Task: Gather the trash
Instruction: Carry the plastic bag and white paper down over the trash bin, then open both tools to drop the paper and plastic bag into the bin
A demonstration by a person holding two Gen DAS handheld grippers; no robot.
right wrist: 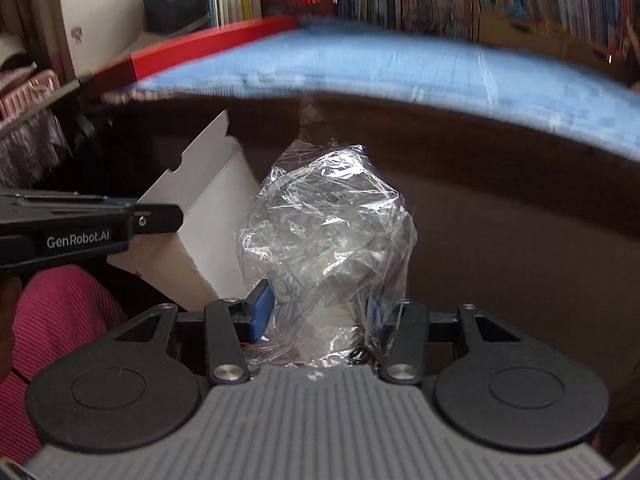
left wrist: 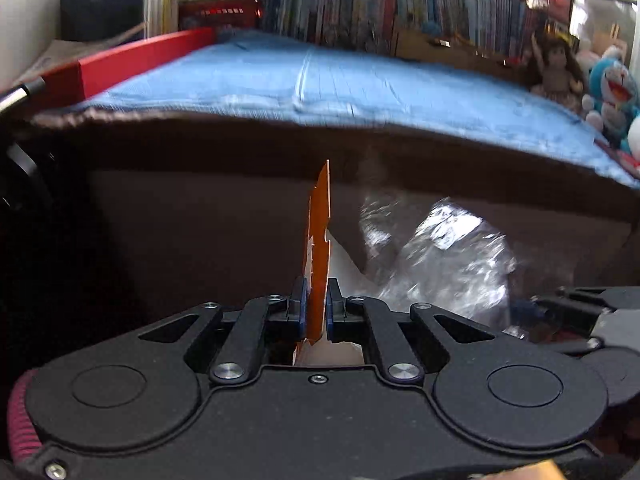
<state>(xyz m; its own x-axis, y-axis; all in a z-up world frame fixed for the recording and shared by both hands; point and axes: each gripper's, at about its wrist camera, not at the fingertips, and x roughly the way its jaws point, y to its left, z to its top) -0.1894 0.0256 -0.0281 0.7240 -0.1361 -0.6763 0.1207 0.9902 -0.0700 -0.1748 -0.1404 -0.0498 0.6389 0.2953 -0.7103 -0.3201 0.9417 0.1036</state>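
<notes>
My left gripper (left wrist: pixel 317 304) is shut on a flattened cardboard piece (left wrist: pixel 319 240), orange on one face and white on the other, held edge-on and pointing up. From the right wrist view the same cardboard (right wrist: pixel 208 216) shows its white face, with the left gripper's fingers (right wrist: pixel 158 219) reaching in from the left. A crumpled wad of clear plastic wrap (right wrist: pixel 328 228) sits between the blue pads of my right gripper (right wrist: pixel 324 312), which is shut on it. In the left wrist view that plastic wad (left wrist: pixel 444 256) hangs to the right of the cardboard.
A table with a blue cloth (left wrist: pixel 320 80) and a dark brown front edge (left wrist: pixel 280 136) lies ahead and above both grippers. A red box (left wrist: pixel 136 60) lies on its left, books (left wrist: pixel 360 8) behind, a doll (left wrist: pixel 556 68) and plush toys (left wrist: pixel 612 92) at right. A pink sleeve (right wrist: pixel 60 312) shows at lower left.
</notes>
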